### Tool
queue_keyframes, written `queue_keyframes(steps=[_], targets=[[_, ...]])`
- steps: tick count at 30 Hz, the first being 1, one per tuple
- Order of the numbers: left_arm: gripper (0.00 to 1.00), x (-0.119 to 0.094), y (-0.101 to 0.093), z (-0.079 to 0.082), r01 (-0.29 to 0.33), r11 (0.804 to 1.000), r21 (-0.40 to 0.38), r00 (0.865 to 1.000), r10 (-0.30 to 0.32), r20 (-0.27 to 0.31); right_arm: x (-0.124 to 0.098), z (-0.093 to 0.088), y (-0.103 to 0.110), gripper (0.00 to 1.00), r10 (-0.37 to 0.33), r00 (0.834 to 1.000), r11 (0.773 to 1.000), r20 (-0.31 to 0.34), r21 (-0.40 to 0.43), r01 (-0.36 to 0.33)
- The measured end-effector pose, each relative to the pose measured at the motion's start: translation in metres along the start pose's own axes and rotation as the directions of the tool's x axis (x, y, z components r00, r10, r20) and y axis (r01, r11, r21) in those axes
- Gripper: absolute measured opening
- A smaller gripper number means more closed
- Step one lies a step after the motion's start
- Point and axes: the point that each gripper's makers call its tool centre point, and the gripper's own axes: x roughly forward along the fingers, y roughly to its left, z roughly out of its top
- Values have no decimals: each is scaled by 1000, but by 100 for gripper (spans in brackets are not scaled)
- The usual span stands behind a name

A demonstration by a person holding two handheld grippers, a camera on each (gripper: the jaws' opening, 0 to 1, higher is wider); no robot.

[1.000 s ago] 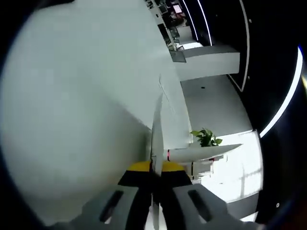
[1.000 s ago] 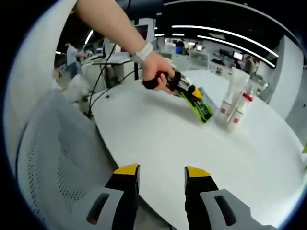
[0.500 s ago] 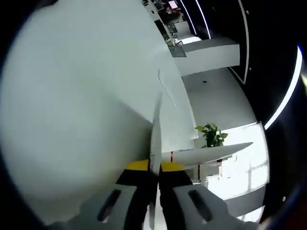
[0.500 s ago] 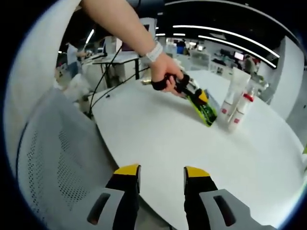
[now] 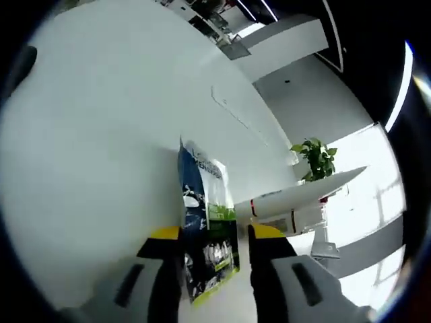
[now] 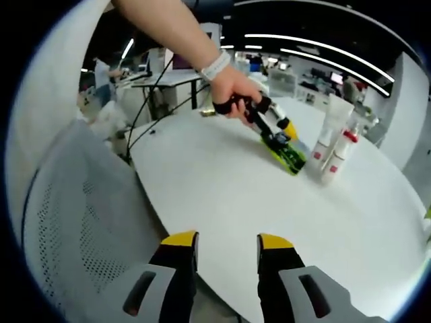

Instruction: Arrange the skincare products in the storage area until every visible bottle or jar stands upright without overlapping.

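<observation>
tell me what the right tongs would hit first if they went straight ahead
Probably just the bare white round table: the open right tongs point across it, with nothing closer in line, though depth is unclear.

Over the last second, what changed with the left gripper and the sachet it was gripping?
The left gripper has opened: its jaws, earlier shut on the thin sachet, now stand apart, and the sachet's printed face shows between them. In the right gripper view the hand has carried it closer to the two white tubes. The right gripper stayed open over the white table.
</observation>
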Motion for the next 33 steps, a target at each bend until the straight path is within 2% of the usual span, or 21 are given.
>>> queue_keyframes(steps=[2,8,11,13,15,21,22,24,26,27,28,33], targets=[[37,-1,-1,-1,-19,1000,20,1000,19,-13,0,1,0,35,2,1000,1000,5,-2,-2],[42,-13,7,8,-73,995,67,997,72,19,-1,1,-1,35,-3,1000,1000,9,0,3],[37,-26,12,9,-84,990,111,996,82,21,-1,1,0,35,-4,1000,1000,5,-11,4],[39,-32,14,8,-85,989,119,996,84,16,-1,1,1,35,-3,1000,1000,7,-12,3],[41,-45,20,5,-105,979,172,994,105,9,-1,1,1,34,-5,1000,1000,6,-16,5],[47,-96,38,-9,-147,950,275,989,150,11,-2,2,2,34,-3,1000,1000,11,-24,3],[49,-111,43,-12,-163,939,303,986,164,21,-2,1,3,34,-1,1000,1000,10,-31,1],[51,-131,51,-17,-183,929,322,983,180,38,-2,1,3,34,0,1000,999,7,-41,1],[52,-159,63,-23,-223,905,362,974,221,50,-2,1,2,34,-7,1000,999,8,-42,8],[51,-177,75,-32,-257,885,389,963,266,31,-2,1,2,33,-9,1000,999,8,-44,9],[52,-187,81,-35,-275,874,400,957,288,30,-2,0,1,33,-15,1000,999,4,-48,15],[55,-240,114,-60,-353,843,406,931,358,65,-2,-3,1,33,-26,1000,997,-15,-71,25]])
